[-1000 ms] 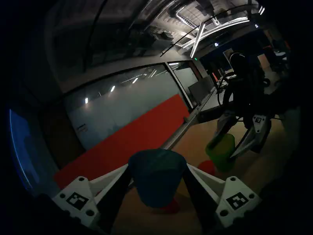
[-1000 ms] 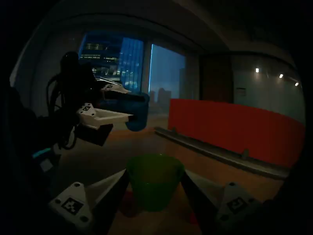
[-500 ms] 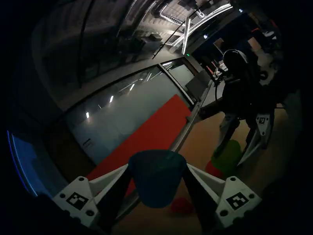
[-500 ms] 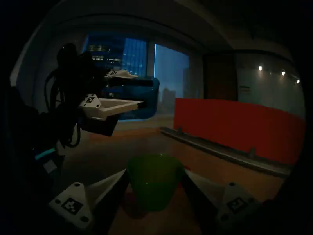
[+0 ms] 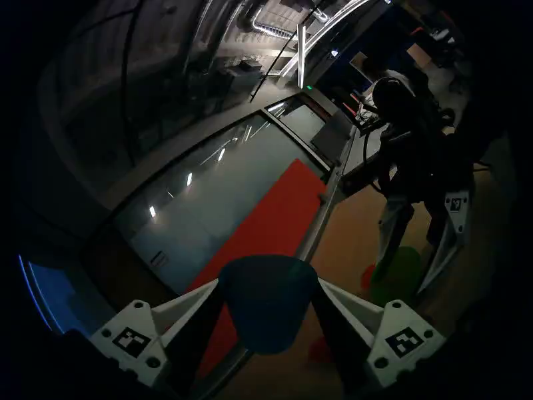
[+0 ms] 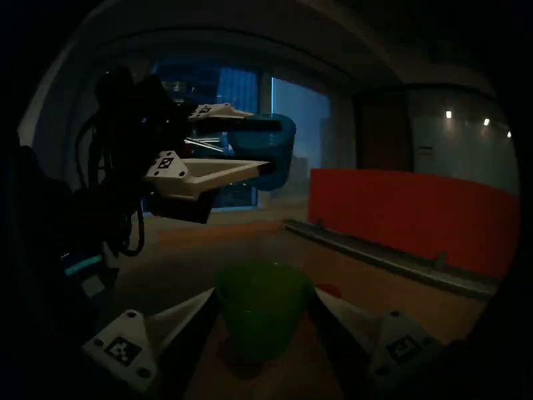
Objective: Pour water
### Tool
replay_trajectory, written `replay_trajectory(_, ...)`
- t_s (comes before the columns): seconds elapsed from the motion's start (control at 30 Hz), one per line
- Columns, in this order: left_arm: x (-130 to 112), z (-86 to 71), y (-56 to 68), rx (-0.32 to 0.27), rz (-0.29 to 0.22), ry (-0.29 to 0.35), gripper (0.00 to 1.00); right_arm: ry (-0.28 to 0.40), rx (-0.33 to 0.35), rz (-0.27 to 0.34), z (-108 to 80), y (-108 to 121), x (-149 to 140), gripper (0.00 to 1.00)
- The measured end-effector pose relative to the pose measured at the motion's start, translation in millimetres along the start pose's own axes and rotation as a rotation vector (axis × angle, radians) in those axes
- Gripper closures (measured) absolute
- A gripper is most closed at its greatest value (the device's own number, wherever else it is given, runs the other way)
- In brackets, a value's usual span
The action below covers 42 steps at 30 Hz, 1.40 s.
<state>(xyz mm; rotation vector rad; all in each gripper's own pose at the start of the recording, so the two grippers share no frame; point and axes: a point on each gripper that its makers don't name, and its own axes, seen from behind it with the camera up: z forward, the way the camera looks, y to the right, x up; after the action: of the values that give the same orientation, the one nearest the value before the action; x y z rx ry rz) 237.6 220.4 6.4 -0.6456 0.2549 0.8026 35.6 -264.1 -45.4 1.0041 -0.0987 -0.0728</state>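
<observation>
My left gripper [image 5: 268, 293] is shut on a dark blue cup [image 5: 268, 313], its mouth facing away from the camera. In the right gripper view that left gripper [image 6: 273, 141] hangs up and to the left, and the blue cup [image 6: 261, 150] lies on its side, above and behind the green cup [image 6: 263, 313]. My right gripper [image 6: 263, 300] is shut on the green cup, which stands upright, low over the wooden table [image 6: 200, 253]. In the left gripper view the right gripper [image 5: 402, 277] and green cup [image 5: 400, 267] sit lower right.
A red wall panel [image 6: 413, 217] and a metal rail [image 6: 373, 257] run along the table's far side. Small red things [image 5: 320, 348] [image 6: 328, 291] lie on the table near the green cup. Dark windows [image 6: 293, 133] are behind, and a person's dark shape [image 5: 413, 147] holds the right gripper.
The left gripper with the blue cup has risen and come closer to above the green cup, tilting further. The right gripper and green cup have barely moved.
</observation>
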Motion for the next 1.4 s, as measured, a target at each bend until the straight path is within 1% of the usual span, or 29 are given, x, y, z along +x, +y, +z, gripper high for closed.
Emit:
replay_trajectory(0.43, 5.6, 5.5, 0.0, 0.005, 0.091, 0.0, 0.14, 0.006, 0.025, 0.002, 8.7, -4.7, 1.0, 0.0)
replay_trajectory(0.63, 10.0, 5.7, -1.1, 0.008, 0.124, 0.004, 0.14, 0.007, 0.035, -0.003, 12.9, -6.6, 2.6, 0.0)
replay_trajectory(0.9, 15.1, 5.4, -4.5, 0.013, 0.162, 0.008, 0.14, 0.009, 0.047, -0.015, 16.4, -10.5, 4.3, 0.0)
replay_trajectory(1.4, 22.6, 3.9, -4.8, 0.017, 0.217, 0.016, 0.14, 0.013, 0.048, -0.016, 18.0, -8.9, 9.1, 0.0)
